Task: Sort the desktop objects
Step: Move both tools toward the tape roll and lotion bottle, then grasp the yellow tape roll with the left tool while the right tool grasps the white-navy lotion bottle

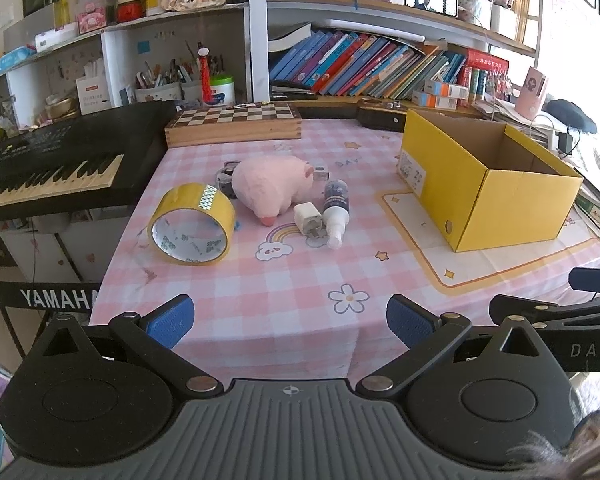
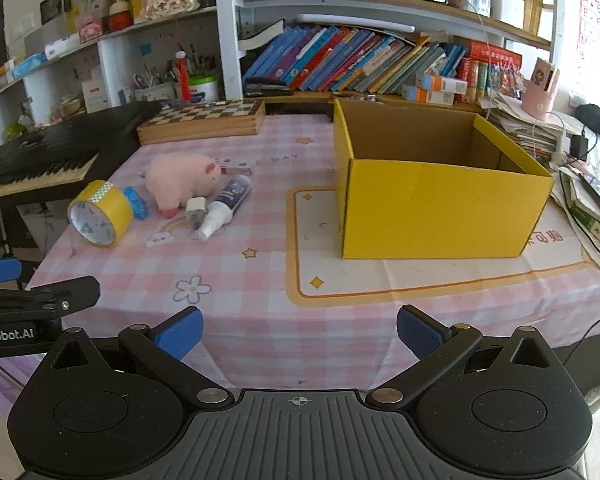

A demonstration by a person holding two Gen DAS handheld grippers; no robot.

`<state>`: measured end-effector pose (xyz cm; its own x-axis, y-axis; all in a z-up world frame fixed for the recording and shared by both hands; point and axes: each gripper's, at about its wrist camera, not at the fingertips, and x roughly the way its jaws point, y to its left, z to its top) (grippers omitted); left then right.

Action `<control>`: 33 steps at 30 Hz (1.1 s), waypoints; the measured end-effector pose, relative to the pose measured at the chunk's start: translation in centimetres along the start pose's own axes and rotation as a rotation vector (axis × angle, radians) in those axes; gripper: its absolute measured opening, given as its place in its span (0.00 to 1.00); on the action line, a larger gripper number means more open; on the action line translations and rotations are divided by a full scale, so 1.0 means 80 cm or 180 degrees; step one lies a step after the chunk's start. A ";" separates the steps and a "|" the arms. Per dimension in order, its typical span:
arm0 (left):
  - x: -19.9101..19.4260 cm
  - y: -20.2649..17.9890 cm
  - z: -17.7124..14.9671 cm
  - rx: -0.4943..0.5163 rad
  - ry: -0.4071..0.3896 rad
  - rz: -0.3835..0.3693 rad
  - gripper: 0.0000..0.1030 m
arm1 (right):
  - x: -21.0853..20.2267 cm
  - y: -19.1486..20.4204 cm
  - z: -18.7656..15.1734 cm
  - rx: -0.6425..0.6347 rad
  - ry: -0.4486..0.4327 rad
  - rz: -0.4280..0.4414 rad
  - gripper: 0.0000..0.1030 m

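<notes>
A yellow tape roll (image 1: 192,224) (image 2: 100,213) stands on edge at the left of the pink checked tablecloth (image 1: 284,292). Beside it lie a pink plush pig (image 1: 270,184) (image 2: 182,180), a white plug adapter (image 1: 309,218) (image 2: 196,207) and a white spray bottle (image 1: 336,210) (image 2: 224,206). A smaller tape roll (image 1: 225,176) (image 2: 136,202) sits behind the yellow one. The yellow cardboard box (image 1: 488,180) (image 2: 440,184) is open and looks empty. My left gripper (image 1: 290,320) and right gripper (image 2: 300,330) hover open over the near table edge, holding nothing.
A wooden chessboard box (image 1: 234,124) (image 2: 202,120) lies at the table's back. A black keyboard (image 1: 56,156) (image 2: 40,156) stands to the left. Bookshelves (image 1: 360,64) rise behind, and paper stacks and cables (image 2: 580,168) crowd the right side.
</notes>
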<state>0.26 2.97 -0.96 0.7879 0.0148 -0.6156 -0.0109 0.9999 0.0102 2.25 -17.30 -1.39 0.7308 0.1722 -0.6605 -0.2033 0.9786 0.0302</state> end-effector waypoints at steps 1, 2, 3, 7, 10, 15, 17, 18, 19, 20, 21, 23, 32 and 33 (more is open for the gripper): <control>0.000 0.001 0.000 0.0003 0.0002 0.0007 1.00 | 0.000 0.002 0.000 -0.0015 -0.0005 0.0014 1.00; 0.000 0.002 0.000 0.0006 0.0006 0.0014 1.00 | 0.000 0.004 0.001 -0.0032 -0.0009 0.0032 1.00; -0.001 0.004 -0.001 0.0010 0.0011 0.0025 1.00 | 0.001 0.007 0.002 -0.0046 -0.0010 0.0042 1.00; -0.003 0.011 -0.002 -0.0016 0.0024 0.0080 1.00 | 0.007 0.015 0.005 -0.0103 0.0016 0.0116 1.00; -0.004 0.018 -0.003 -0.0067 0.0044 0.0126 1.00 | 0.010 0.022 0.007 -0.0154 0.0012 0.0166 1.00; -0.004 0.029 -0.004 -0.0102 0.0056 0.0207 1.00 | 0.019 0.034 0.010 -0.0213 -0.0012 0.0201 1.00; -0.003 0.033 -0.003 -0.0106 0.0058 0.0245 1.00 | 0.023 0.040 0.012 -0.0232 -0.0020 0.0211 0.99; -0.003 0.035 -0.002 -0.0114 0.0052 0.0261 1.00 | 0.025 0.043 0.013 -0.0243 -0.0032 0.0225 0.99; -0.002 0.038 -0.001 -0.0125 0.0047 0.0272 1.00 | 0.027 0.045 0.015 -0.0251 -0.0044 0.0238 0.99; -0.001 0.041 0.000 -0.0137 0.0038 0.0288 1.00 | 0.029 0.047 0.016 -0.0258 -0.0059 0.0253 0.99; -0.001 0.043 0.000 -0.0146 0.0034 0.0305 1.00 | 0.031 0.050 0.017 -0.0266 -0.0069 0.0264 0.99; 0.004 0.048 0.003 -0.0169 0.0040 0.0338 1.00 | 0.036 0.054 0.020 -0.0282 -0.0076 0.0294 0.98; 0.040 0.066 0.022 -0.0188 0.0092 0.0363 1.00 | 0.075 0.069 0.041 -0.0273 0.0000 0.0365 0.88; 0.043 0.068 0.024 -0.0187 0.0093 0.0357 1.00 | 0.079 0.070 0.045 -0.0269 -0.0001 0.0362 0.86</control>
<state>4.12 8.43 -1.49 0.7616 0.1257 -0.6358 -0.1346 0.9903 0.0345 8.08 -10.34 -2.71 0.7001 0.2815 -0.6562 -0.3391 0.9398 0.0415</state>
